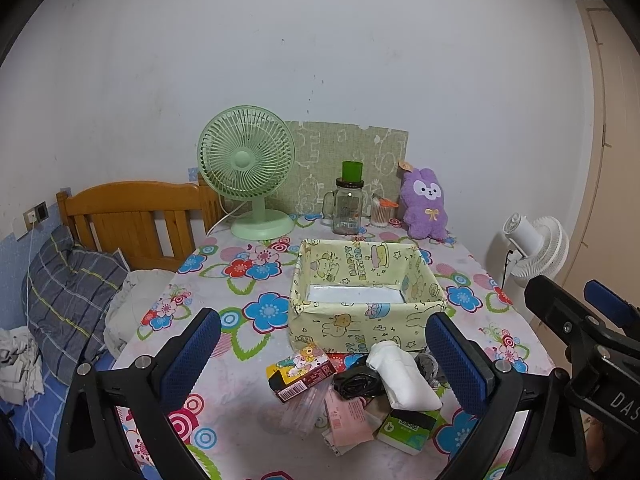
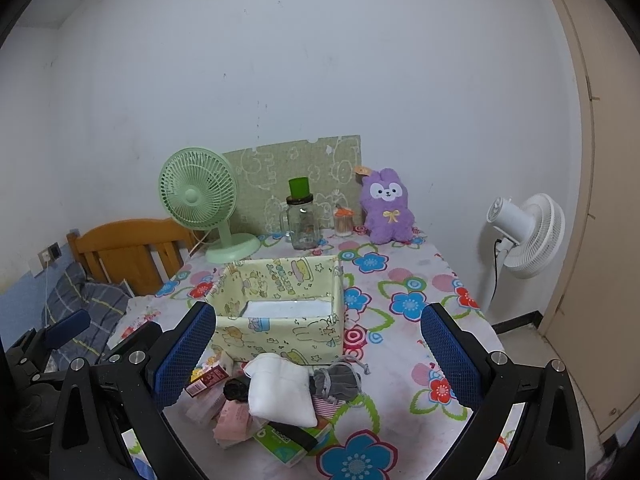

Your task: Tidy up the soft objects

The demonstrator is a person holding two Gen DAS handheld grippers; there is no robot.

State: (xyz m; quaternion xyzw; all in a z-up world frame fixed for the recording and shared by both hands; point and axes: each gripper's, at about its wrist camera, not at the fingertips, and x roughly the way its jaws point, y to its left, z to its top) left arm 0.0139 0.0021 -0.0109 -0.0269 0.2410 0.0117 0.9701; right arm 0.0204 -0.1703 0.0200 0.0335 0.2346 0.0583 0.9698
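Observation:
A pale yellow cartoon-print fabric box stands empty in the middle of the flowered table. In front of it lies a pile of soft items: a white pouch, a grey drawstring pouch, a black bundle, a pink packet, a green tissue pack and a colourful carton. My left gripper is open and empty above the pile. My right gripper is open and empty over it too. The right gripper also shows in the left wrist view.
At the table's back stand a green fan, a glass jar with a green cup, a toothpick holder and a purple plush. A bed with a pillow lies left. A white fan stands right.

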